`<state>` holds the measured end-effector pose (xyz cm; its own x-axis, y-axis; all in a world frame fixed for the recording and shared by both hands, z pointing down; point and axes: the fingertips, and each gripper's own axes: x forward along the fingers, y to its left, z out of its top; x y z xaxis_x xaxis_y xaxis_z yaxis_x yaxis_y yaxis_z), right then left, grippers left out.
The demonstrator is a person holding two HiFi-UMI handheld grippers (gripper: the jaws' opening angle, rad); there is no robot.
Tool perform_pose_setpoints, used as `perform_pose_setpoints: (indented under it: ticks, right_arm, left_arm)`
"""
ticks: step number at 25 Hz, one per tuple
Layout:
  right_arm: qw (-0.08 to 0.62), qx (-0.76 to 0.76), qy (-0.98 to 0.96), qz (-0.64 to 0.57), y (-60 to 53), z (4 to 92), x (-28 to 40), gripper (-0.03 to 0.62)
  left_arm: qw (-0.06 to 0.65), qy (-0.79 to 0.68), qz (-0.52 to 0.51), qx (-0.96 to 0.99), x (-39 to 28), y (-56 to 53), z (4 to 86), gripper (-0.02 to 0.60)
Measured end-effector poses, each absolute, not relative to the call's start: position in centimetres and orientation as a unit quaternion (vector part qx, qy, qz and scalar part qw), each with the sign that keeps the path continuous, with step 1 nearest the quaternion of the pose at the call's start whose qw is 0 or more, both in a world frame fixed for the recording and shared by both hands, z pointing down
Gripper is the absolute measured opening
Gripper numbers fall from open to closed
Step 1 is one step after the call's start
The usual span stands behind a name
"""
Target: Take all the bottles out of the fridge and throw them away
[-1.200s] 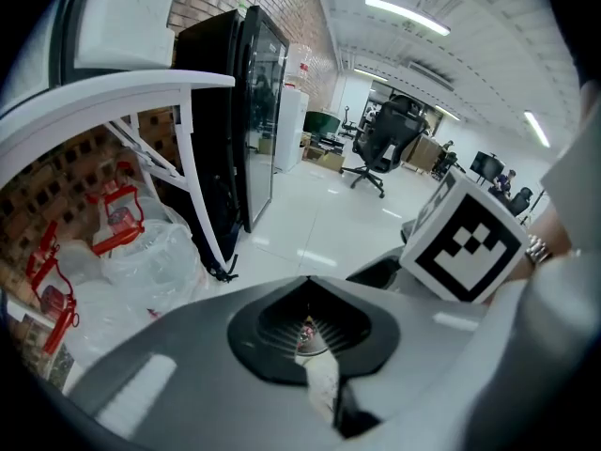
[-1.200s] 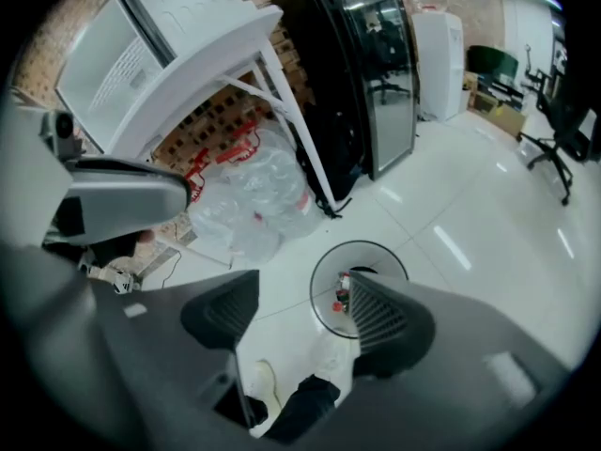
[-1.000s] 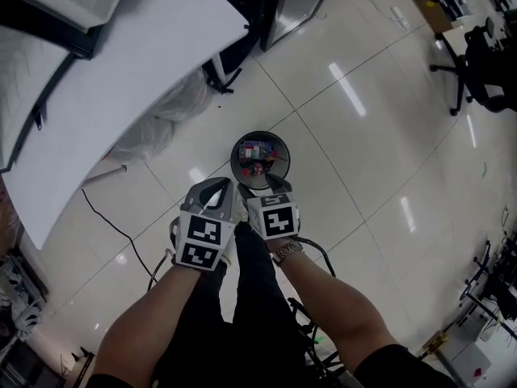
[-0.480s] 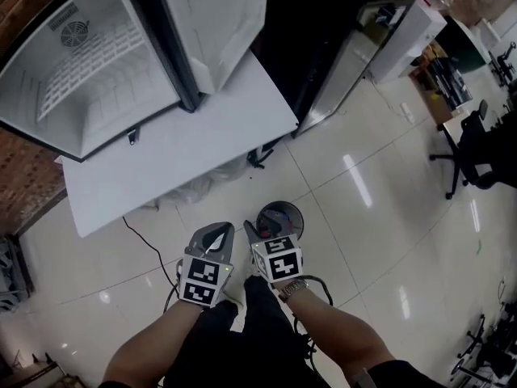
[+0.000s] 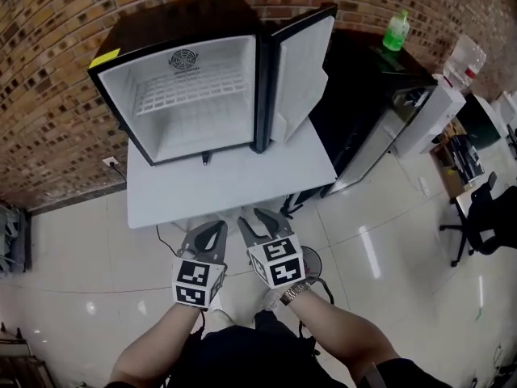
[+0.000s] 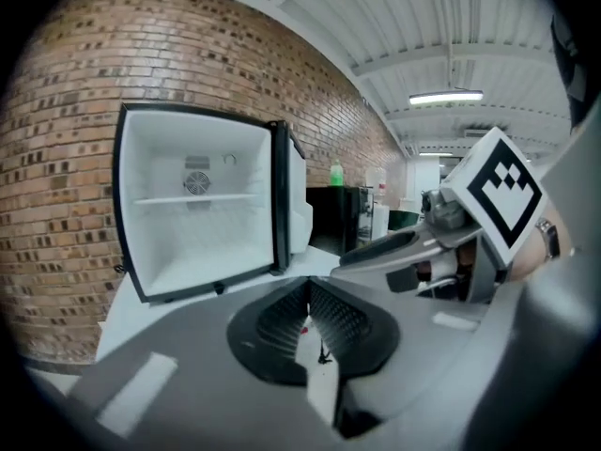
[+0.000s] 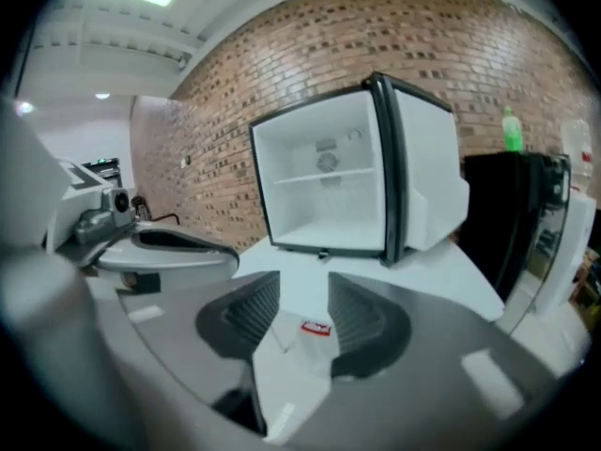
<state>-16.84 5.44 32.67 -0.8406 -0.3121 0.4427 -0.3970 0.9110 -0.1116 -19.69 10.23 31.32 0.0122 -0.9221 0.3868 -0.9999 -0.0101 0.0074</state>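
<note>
**A:** Where does the fridge stand?

**B:** The fridge (image 5: 194, 111) sits on a white surface (image 5: 234, 180) against the brick wall (image 5: 48, 71). Its door (image 5: 303, 75) is swung wide open to the right. The white inside shows a wire shelf (image 5: 190, 91) and a round fan grille (image 5: 183, 59) on the back wall.

**A:** And the bottles?

**B:** I can see one. A green bottle (image 5: 397, 31) stands upright on top of the black cabinet (image 5: 363, 95) just to the right of the fridge, well apart from both grippers.

**A:** How are the grippers held?

**B:** They are side by side near the front edge of the surface, over the floor (image 5: 73, 257), both pointing toward the fridge. The left gripper (image 5: 215, 228) has its jaws closed. In the left gripper view the ribbed pads (image 6: 282, 313) meet at their tips with nothing gripped.

**A:** The right one?

**B:** The right gripper (image 5: 257, 221) has just been closing its jaws, yet they stand partly apart. In the right gripper view the surface shows through the gap between the pads (image 7: 246, 313), and nothing is held there.

**A:** Anything down on the floor?

**B:** A round dark bin (image 5: 312, 263) peeps out from behind the right gripper. It is mostly hidden, so I can't tell what lies in it
</note>
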Motion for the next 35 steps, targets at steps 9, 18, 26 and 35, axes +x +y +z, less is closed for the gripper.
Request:
perform_pose_setpoints:
  ticks: [9,18,26,35]
  right_arm:
    - [0.161,0.157,-0.974,0.019,9.9,23.9,-21.4,0.083]
    - [0.137,0.161,-0.977,-0.005,13.2,20.7,-22.6,0.002]
    - [0.128,0.169,-0.977,-0.017,14.7,19.4,-22.7,0.002]
    - [0.124,0.177,-0.976,-0.026,16.2,18.8,-22.6,0.002]
  left_arm:
    - [0.064,-0.747,0.078,0.657,-26.7,15.0,23.0,0.003]
    - [0.028,-0.75,0.059,0.659,-28.1,17.5,19.3,0.003]
    - [0.02,-0.74,0.062,0.67,-27.3,18.6,19.0,0.003]
    - [0.011,-0.733,0.065,0.677,-27.1,19.9,18.5,0.003]
